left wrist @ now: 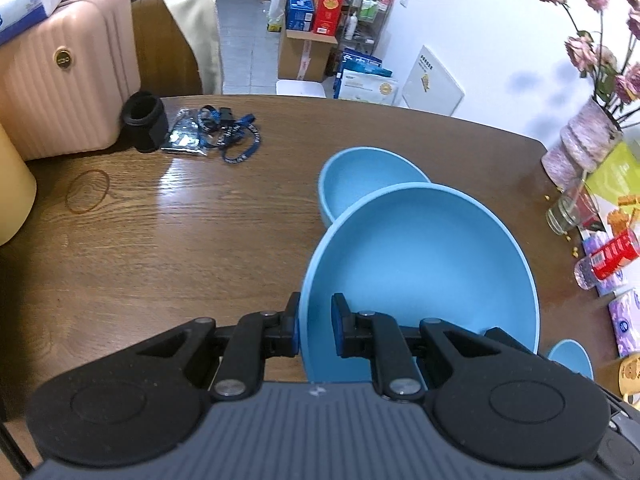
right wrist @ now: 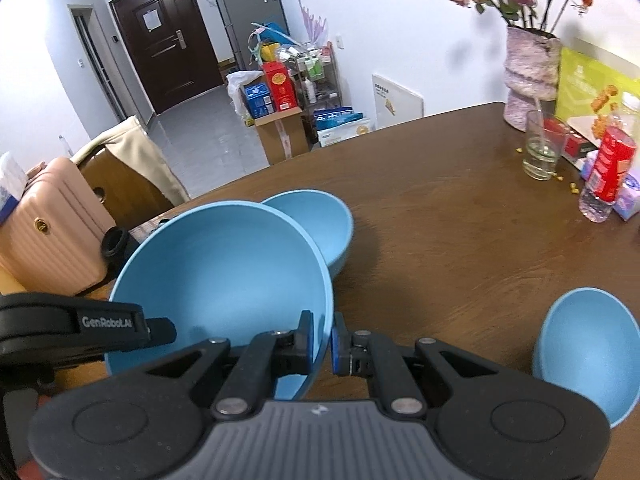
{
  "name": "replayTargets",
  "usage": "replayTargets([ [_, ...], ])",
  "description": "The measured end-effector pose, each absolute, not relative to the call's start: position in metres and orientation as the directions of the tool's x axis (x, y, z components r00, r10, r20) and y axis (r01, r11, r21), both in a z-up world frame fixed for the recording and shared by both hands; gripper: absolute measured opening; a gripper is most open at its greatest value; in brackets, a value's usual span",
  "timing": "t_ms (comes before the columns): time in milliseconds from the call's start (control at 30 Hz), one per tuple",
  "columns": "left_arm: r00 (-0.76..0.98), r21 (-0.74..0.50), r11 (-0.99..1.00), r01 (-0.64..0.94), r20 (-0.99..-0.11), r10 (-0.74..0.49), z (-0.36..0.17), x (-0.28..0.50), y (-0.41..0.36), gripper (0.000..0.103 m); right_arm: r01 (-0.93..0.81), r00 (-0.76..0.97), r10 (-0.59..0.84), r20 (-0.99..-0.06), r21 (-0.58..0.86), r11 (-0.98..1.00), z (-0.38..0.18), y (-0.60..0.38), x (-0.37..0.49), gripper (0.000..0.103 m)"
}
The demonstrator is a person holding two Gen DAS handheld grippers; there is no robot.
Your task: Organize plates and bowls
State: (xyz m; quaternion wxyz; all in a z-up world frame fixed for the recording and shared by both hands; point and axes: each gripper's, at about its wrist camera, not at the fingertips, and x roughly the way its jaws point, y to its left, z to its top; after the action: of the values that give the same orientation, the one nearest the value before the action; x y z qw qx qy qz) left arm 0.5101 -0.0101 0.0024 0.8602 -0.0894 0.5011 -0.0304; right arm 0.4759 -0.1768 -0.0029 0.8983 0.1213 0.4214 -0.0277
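Observation:
Both grippers hold one large blue bowl (left wrist: 424, 264) above the brown table (left wrist: 180, 240). My left gripper (left wrist: 316, 326) is shut on its near-left rim, one pad outside the wall and one inside. My right gripper (right wrist: 322, 340) is shut on the large blue bowl (right wrist: 220, 276) at its right rim. A medium blue bowl (left wrist: 360, 180) stands on the table just beyond it, partly hidden behind the large one; in the right wrist view the medium blue bowl (right wrist: 324, 224) is up and right. A small blue bowl (right wrist: 584, 348) sits near right, the small blue bowl (left wrist: 570, 358) peeking past the left gripper's body.
A pink suitcase (left wrist: 60, 72), a black cup (left wrist: 144, 120) and blue lanyards (left wrist: 236, 136) occupy the far left of the table. At the right edge stand a flower vase (right wrist: 528, 76), a drinking glass (right wrist: 540, 148), a red-labelled bottle (right wrist: 608, 172) and snack packs.

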Motion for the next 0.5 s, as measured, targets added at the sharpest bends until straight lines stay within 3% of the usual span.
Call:
replayTargets([
  [500, 0.505, -0.177, 0.984, 0.016, -0.848, -0.161, 0.016, 0.487, -0.077, 0.016, 0.198, 0.657, 0.017, -0.753, 0.194, 0.961, 0.01, -0.242, 0.443, 0.008],
])
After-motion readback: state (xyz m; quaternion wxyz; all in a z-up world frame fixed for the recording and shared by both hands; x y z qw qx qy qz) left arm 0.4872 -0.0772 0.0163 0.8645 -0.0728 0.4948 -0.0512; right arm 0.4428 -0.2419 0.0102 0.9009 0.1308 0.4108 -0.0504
